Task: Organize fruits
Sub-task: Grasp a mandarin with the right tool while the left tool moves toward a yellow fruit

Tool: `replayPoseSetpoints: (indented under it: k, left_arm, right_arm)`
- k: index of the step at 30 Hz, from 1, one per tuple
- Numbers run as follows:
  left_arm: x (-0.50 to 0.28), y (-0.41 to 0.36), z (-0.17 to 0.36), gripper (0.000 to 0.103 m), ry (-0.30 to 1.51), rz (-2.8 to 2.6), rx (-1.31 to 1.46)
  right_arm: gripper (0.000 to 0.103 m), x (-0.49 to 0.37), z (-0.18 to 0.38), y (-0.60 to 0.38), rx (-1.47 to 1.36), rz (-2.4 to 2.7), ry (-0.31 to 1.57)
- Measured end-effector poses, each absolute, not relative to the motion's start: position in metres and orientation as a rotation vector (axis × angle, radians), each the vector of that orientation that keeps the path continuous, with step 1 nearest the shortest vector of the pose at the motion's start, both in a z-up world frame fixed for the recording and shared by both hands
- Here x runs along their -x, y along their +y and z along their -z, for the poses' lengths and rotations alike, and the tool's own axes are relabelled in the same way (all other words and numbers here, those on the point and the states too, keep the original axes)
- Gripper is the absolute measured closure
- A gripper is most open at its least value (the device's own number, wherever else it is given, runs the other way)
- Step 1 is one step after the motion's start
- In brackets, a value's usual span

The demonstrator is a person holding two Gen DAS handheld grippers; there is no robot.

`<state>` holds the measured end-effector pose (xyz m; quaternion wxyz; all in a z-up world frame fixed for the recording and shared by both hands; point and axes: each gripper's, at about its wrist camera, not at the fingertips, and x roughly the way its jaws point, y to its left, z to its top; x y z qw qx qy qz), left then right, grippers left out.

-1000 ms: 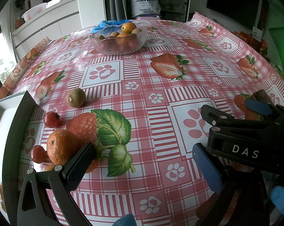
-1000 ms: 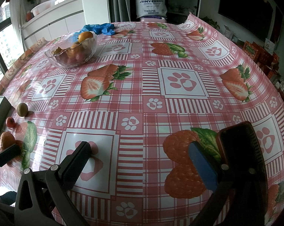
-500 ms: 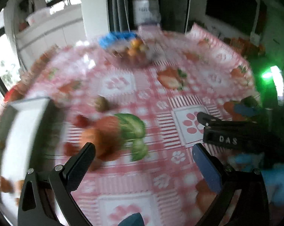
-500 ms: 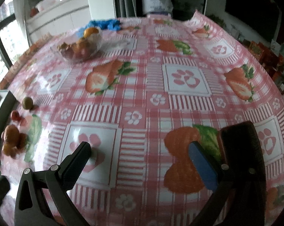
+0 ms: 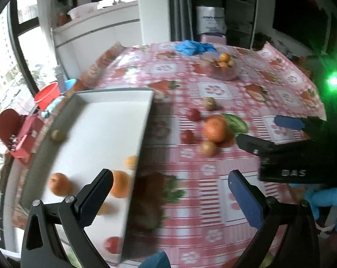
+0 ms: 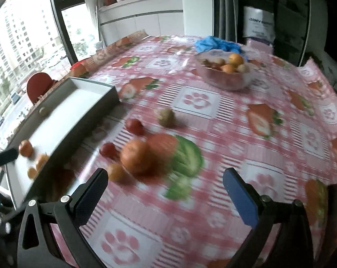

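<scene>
- Well, the loose fruit, with the orange (image 6: 136, 157) among it, lies just ahead of my right claw (image 6: 164, 188), beside the tray (image 5: 146, 120).
- Both claws gape wide, holding nothing; left claw (image 5: 170, 188) hovers over the tray's edge.
- Round fruit may roll off if I nudge it.

The left hand-held gripper (image 5: 170, 189) has its two fingers spread wide apart, and nothing is between them. The right hand-held gripper (image 6: 165, 186) is also spread wide, with nothing held. In the left wrist view, a hand in a blue glove (image 5: 327, 203) grips the right gripper's handle.
</scene>
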<state>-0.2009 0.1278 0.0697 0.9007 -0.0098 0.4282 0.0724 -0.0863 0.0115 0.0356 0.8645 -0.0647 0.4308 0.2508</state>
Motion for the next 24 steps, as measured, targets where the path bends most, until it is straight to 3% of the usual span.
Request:
replayPoseSetpoints:
  k: [5, 7, 9, 18, 24]
  left_arm:
    - [0.204, 0.146, -0.068, 0.000, 0.907, -0.181, 0.019]
    - [0.204, 0.149, -0.068, 0.000, 0.913, -0.174, 0.026]
    - [0.203, 0.146, -0.067, 0.000, 0.913, -0.165, 0.019]
    - [0.178, 0.098, -0.064, 0.000, 0.938, -0.078, 0.001]
    - [0.149, 0.062, -0.034, 0.000, 0.963, -0.086, -0.016]
  right_arm:
    - [0.028, 0.067, -0.020, 0.032, 0.106, -0.522, 0.995]
    - [0.032, 0.064, -0.013, 0.035, 0.093, -0.535, 1.017]
    - [0.059, 0.064, -0.014, 0.036, 0.091, -0.556, 1.021]
    - [0.061, 0.070, -0.033, -0.039, -0.011, -0.475, 0.991]
    - [0.061, 0.096, -0.033, -0.095, -0.084, -0.427, 0.991]
